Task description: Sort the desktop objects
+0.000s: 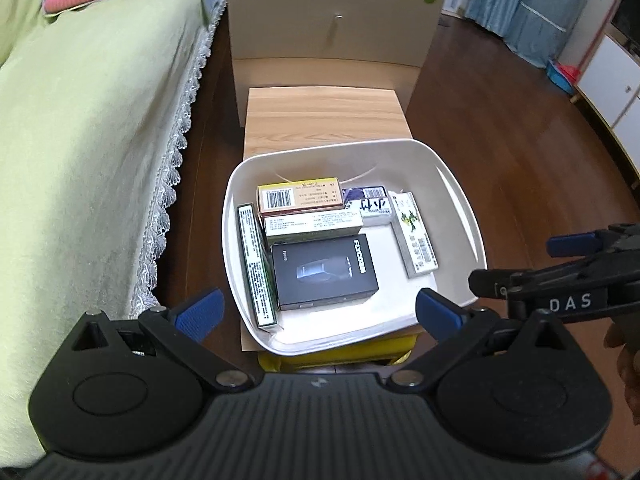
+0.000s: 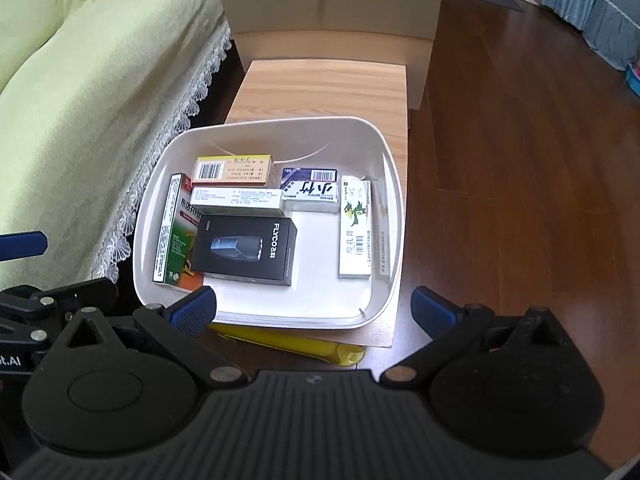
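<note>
Beside a green-covered bed point(image 1: 88, 128), the wooden worktop point(image 1: 320, 116) carries a white tray point(image 1: 460, 200) of cartons. Largest, the black box point(image 1: 324, 270) lies flat at its near left: probably stiff, smooth, moderately heavy, best pinched across its short sides. Smaller medicine boxes point(image 1: 304, 196) look light and crushable. Left claw point(image 1: 318, 312) and right claw point(image 2: 314, 306) both hover wide open, empty.

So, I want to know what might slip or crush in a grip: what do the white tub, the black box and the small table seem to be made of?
White tub: probably plastic, smooth and slightly glossy, with rounded moulded corners and soft highlights on its walls.
Black box: likely printed cardboard, matte, with crisp folded edges and a product picture.
Small table: wood or wood-look laminate, with light grain lines and a low sheen; which one cannot be told.
</note>
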The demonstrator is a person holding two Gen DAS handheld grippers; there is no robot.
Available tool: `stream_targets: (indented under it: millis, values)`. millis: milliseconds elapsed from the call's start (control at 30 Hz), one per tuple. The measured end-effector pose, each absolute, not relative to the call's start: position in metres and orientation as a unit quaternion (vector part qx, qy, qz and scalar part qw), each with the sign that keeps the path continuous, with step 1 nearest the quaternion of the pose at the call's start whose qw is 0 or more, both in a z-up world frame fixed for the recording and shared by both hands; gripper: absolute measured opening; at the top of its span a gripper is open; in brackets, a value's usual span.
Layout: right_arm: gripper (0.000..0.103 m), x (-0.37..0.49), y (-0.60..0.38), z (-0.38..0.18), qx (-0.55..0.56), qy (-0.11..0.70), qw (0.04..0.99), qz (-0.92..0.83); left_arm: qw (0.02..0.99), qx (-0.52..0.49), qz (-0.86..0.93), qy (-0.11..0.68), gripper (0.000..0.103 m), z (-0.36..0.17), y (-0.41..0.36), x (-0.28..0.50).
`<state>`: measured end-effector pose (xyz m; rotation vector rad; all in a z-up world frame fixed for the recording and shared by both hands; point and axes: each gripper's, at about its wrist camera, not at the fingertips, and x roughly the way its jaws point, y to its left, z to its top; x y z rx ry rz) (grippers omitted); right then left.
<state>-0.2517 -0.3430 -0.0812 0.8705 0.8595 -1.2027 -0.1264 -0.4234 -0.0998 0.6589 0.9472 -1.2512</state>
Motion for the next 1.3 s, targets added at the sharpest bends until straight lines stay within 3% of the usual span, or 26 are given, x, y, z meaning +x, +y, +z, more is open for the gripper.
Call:
stream_targets:
  millis: [1300]
  values:
    - [0.102, -0.245, -0.367, -0.096, 0.387, 0.43, 0.632, -0.516, 0.659, 0.292, -0.536, 0.439, 0.102, -0.12, -0.44, -0.121]
